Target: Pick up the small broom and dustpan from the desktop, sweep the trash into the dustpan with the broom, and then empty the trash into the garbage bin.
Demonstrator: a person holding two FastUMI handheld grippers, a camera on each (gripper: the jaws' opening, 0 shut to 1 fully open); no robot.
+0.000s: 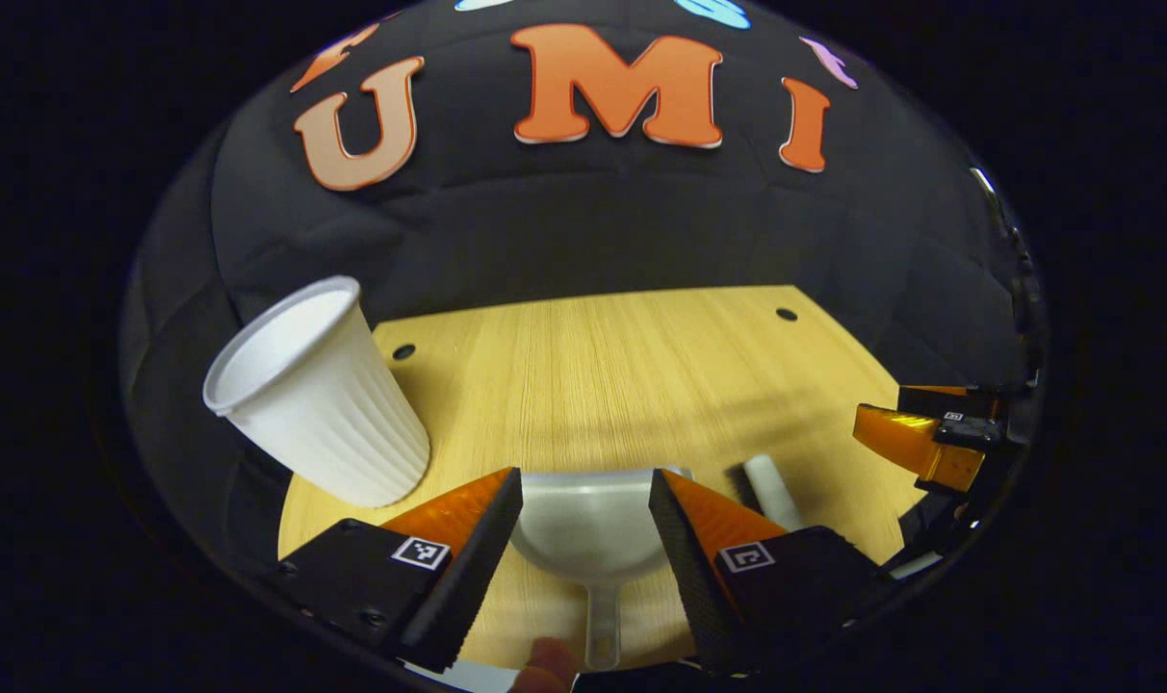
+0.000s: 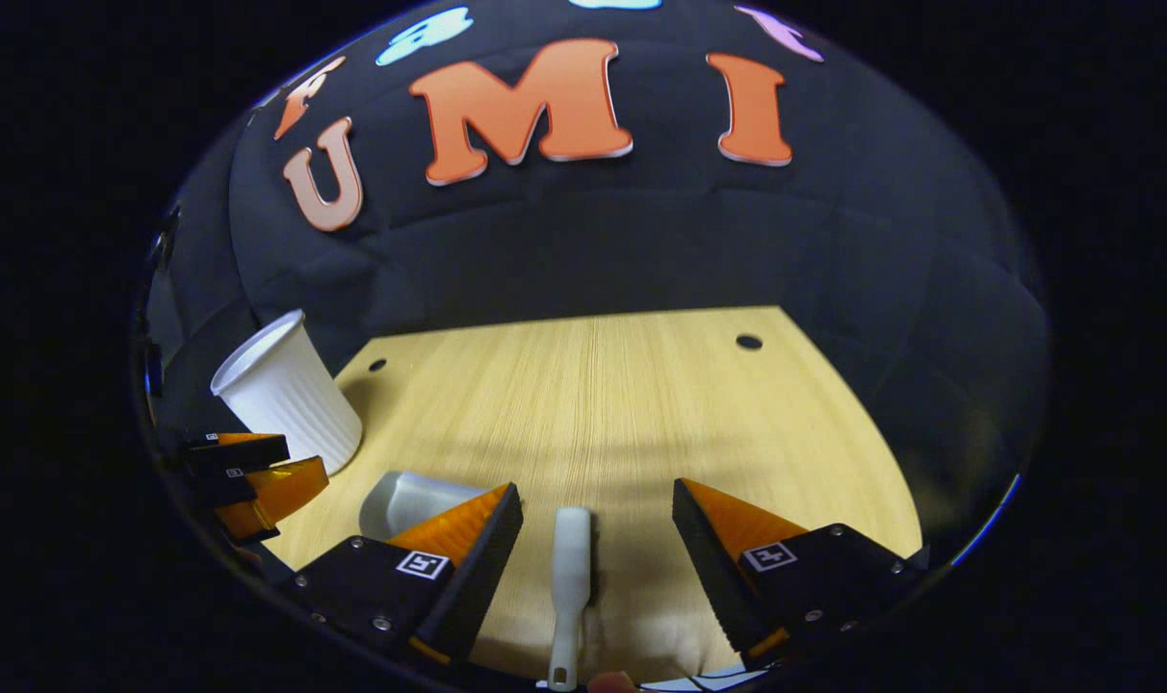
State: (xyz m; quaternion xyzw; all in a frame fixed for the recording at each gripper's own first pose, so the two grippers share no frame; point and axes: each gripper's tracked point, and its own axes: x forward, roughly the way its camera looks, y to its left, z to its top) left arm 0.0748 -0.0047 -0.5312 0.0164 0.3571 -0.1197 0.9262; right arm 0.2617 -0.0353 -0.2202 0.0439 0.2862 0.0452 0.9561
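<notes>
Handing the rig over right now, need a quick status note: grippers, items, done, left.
Left gripper: open, straddling the dustpan, not gripping.
Right gripper: open, either side of the broom handle, not gripping.
Both tools lie flat on the desktop; white cup stands at far left.
Done: grippers lined up.
Left: grasp both, sweep, empty. No trash visible.

No readable text, brand or number stands on the cup [image 1: 319, 399], dustpan [image 1: 588, 534] or broom [image 2: 569, 563].

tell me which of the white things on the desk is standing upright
The white cup, standing on its base at the desk's far left corner. The dustpan and the broom both lie flat between open grippers.
</notes>
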